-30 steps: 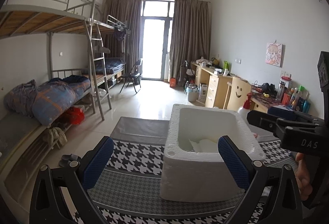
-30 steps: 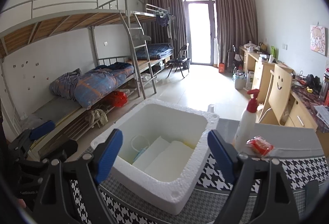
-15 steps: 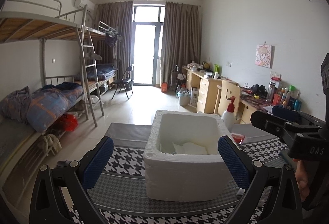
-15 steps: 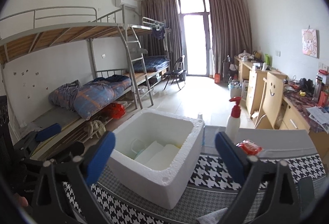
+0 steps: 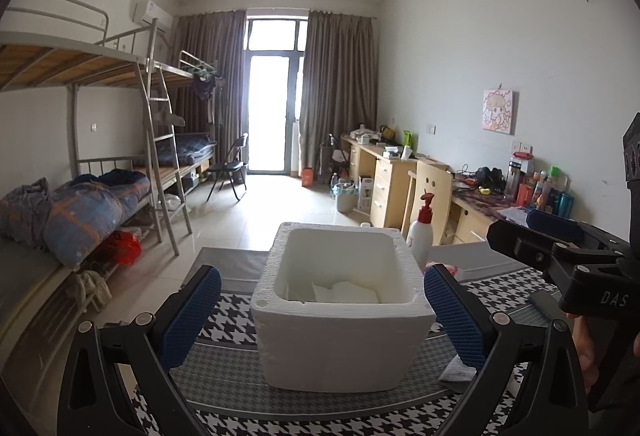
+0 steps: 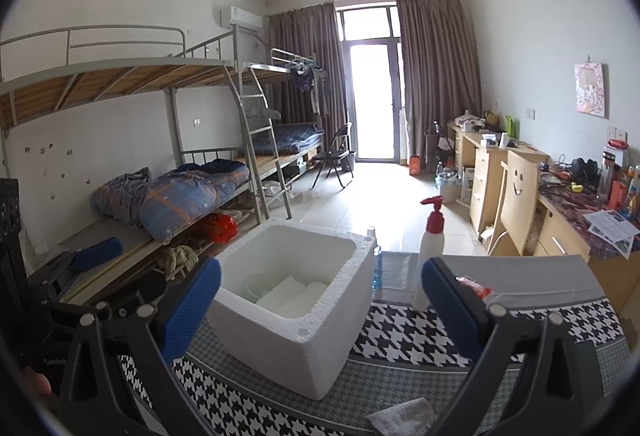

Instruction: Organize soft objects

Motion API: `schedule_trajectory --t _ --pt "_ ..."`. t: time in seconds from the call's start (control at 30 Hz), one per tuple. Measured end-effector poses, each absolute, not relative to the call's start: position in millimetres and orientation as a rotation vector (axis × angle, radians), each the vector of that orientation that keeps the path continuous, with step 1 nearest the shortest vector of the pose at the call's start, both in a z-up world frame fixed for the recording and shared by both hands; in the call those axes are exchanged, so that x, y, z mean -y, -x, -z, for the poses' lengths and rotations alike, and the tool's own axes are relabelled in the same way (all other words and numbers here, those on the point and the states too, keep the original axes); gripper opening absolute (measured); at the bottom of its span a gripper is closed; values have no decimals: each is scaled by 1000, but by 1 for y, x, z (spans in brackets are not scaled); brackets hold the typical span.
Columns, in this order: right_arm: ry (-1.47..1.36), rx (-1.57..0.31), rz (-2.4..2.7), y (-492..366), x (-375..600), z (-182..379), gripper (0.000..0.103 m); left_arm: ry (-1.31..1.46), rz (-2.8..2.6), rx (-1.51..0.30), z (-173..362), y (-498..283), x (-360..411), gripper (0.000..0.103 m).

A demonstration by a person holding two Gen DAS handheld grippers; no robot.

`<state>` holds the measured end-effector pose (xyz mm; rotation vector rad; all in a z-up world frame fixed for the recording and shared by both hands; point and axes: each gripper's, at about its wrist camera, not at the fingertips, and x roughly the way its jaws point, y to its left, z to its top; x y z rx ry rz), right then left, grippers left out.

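Reaching for the next cloth

Both grippers, left gripper (image 5: 320,310) and right gripper (image 6: 320,306), have jaws wide apart, empty. Foam box (image 6: 304,320) on worktop (image 6: 420,340) holds folded white pieces. Grey cloth (image 6: 402,414) lies near the front edge: pinch it mid-fold, lift clear of rim, drop inside.

Both views have drawn back: foam box (image 5: 340,320) appears smaller, lower centre; right gripper (image 6: 320,310) jaws now wider apart.
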<state>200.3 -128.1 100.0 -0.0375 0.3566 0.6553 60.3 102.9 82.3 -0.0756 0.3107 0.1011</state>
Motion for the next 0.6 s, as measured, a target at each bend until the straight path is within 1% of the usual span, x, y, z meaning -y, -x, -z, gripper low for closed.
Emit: schedule_trajectory --t 0.6 --pt "36 -324 -619 -184 150 -95 102 67 -64 -299 -80 -52 -87 102"
